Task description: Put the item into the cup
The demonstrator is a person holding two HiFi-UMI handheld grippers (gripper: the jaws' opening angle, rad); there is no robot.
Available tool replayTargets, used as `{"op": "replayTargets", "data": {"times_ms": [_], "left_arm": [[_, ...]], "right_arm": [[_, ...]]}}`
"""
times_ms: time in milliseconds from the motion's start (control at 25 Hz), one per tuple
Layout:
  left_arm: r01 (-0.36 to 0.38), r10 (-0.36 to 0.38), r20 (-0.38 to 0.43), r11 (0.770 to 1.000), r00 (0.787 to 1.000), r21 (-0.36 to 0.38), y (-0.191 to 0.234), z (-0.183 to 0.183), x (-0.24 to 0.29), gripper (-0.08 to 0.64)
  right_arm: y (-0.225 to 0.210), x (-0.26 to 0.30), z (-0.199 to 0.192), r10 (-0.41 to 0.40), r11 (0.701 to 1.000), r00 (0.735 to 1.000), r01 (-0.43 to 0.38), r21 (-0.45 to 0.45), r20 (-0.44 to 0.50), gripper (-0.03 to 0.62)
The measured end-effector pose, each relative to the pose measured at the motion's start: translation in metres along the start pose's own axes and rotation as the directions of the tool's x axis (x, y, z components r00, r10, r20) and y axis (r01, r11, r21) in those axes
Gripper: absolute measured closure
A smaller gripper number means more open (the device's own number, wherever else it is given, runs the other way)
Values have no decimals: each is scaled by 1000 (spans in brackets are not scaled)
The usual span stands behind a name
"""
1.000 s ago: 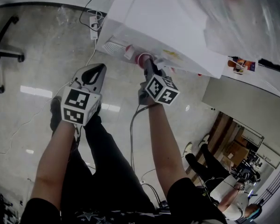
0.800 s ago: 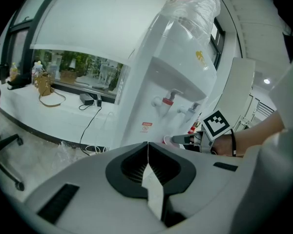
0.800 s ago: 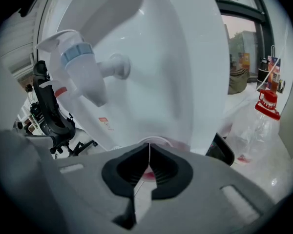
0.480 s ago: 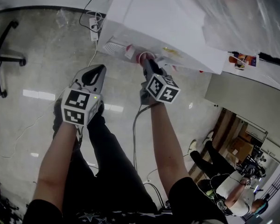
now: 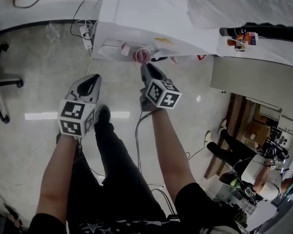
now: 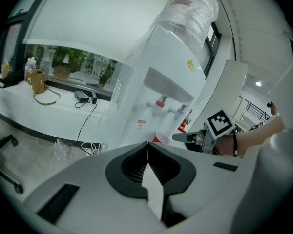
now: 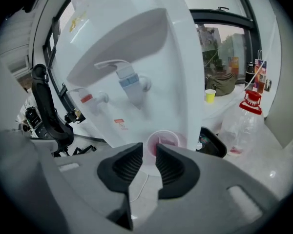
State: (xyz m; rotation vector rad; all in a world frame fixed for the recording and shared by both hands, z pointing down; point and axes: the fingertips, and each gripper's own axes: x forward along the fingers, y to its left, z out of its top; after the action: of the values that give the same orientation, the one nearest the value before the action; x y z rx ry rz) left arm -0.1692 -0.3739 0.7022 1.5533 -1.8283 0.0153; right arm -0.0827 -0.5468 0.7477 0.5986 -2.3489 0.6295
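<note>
A pink-red plastic cup (image 5: 142, 55) hangs at the front of the white water dispenser (image 5: 151, 18), below its taps. My right gripper (image 5: 145, 68) is shut on the cup's near rim; in the right gripper view the cup (image 7: 163, 140) shows just past the jaws (image 7: 149, 152), under the blue tap (image 7: 129, 82). The left gripper view shows the cup (image 6: 161, 138) with the right gripper (image 6: 178, 137) touching it. My left gripper (image 5: 94, 78) hangs to the left over the floor, shut (image 6: 147, 145) with nothing in it. No item for the cup is in view.
A power strip with cables (image 5: 85, 33) lies on the floor left of the dispenser. An office chair base (image 5: 0, 82) stands far left. A large clear water bottle (image 7: 241, 126) stands right of the dispenser. Another person (image 5: 244, 169) stands at lower right.
The head view has pulled back and shifted, so dispenser and cup sit higher in the picture. The right gripper stays shut on the cup; the left gripper has dropped slightly left.
</note>
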Motion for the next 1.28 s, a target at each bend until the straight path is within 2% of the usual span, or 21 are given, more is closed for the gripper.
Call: {"op": "replayTargets", "data": {"times_ms": [160, 280, 440, 680, 840, 880, 920, 1160, 1280], "left_arm": [[16, -16, -7, 999, 1000, -32, 4, 11, -36, 551], [30, -31, -29, 999, 999, -11, 5, 19, -62, 551], [58, -58, -22, 998, 998, -4, 8, 36, -90, 551], [139, -138, -34, 989, 990, 52, -6, 57, -125, 551], [197, -193, -45, 976, 980, 91, -14, 69, -153, 551], [210, -206, -48, 973, 977, 97, -16, 72, -161, 551], [222, -218, -51, 969, 975, 103, -18, 74, -169, 551], [325, -310, -111, 932, 944, 158, -33, 74, -202, 551], [361, -339, -145, 916, 930, 176, -43, 70, -211, 551]], "right_arm": [[22, -24, -1, -19, 998, 1000, 17, 53, 25, 508], [48, -44, -1, -20, 997, 999, 18, 71, 32, 514], [86, -69, 12, -17, 999, 997, 14, 49, 70, 516], [122, -114, 28, -56, 995, 988, 44, 86, 141, 518], [145, -149, 26, -98, 986, 978, 71, 150, 185, 530], [153, -159, 23, -109, 984, 975, 78, 163, 191, 569], [160, -167, 19, -118, 982, 974, 85, 171, 194, 577], [198, -222, -2, -171, 967, 963, 124, 221, 208, 578], [205, -251, -14, -213, 949, 952, 148, 278, 220, 578]]}}
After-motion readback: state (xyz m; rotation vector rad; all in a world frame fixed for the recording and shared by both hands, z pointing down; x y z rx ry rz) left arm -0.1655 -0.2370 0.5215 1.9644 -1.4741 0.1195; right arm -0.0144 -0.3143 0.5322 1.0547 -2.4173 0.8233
